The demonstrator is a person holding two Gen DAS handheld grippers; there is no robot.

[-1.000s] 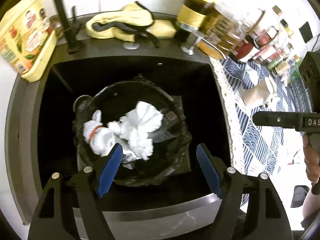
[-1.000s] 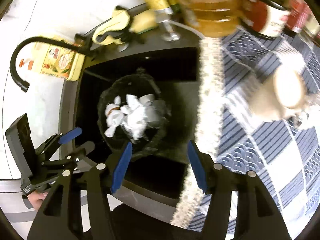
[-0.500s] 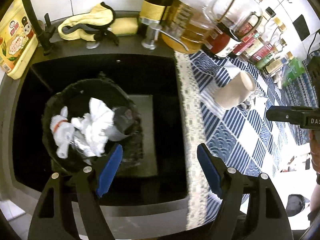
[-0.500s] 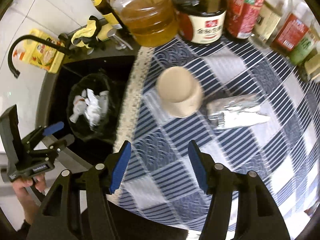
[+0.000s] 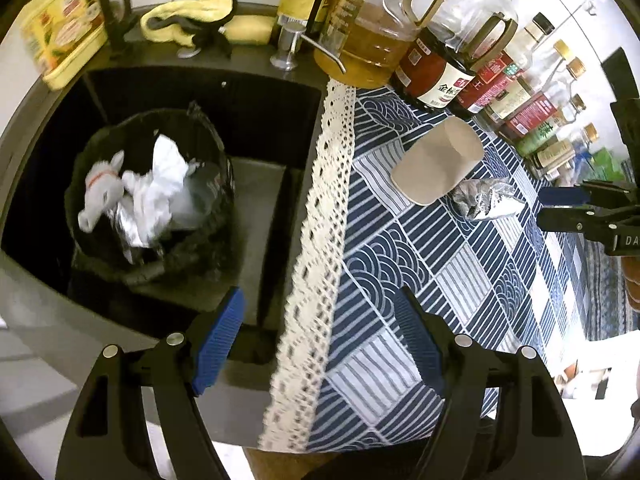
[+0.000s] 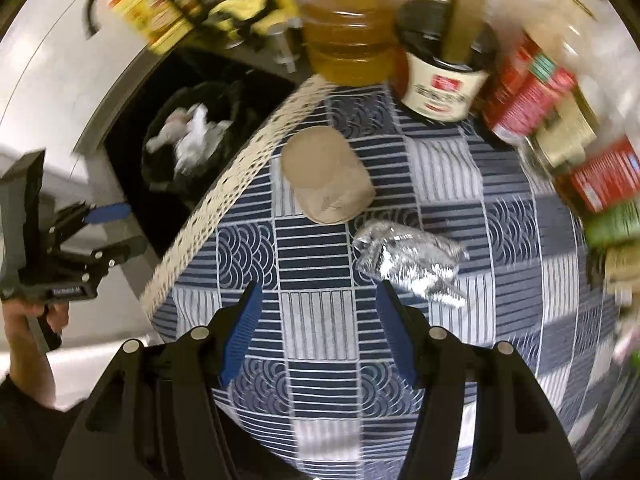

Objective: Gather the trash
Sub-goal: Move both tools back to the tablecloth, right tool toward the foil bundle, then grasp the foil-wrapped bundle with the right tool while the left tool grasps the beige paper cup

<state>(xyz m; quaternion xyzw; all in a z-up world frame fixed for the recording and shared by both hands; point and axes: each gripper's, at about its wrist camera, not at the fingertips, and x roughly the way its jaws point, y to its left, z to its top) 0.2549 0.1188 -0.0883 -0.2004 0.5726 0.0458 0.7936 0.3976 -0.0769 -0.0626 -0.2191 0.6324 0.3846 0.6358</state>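
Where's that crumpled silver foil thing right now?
The foil wrapper lies on the blue patterned tablecloth, just beside the tipped-over paper cup. In the right wrist view it sits just ahead of the right hand-held gripper.

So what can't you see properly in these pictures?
- Right wrist view: the labels on the red and green bottles at the right edge are smeared by motion blur.
- Both views: what lies under the crumpled white paper in the black-lined bin is hidden.
- Left wrist view: the right tongs are cut off by the edge.
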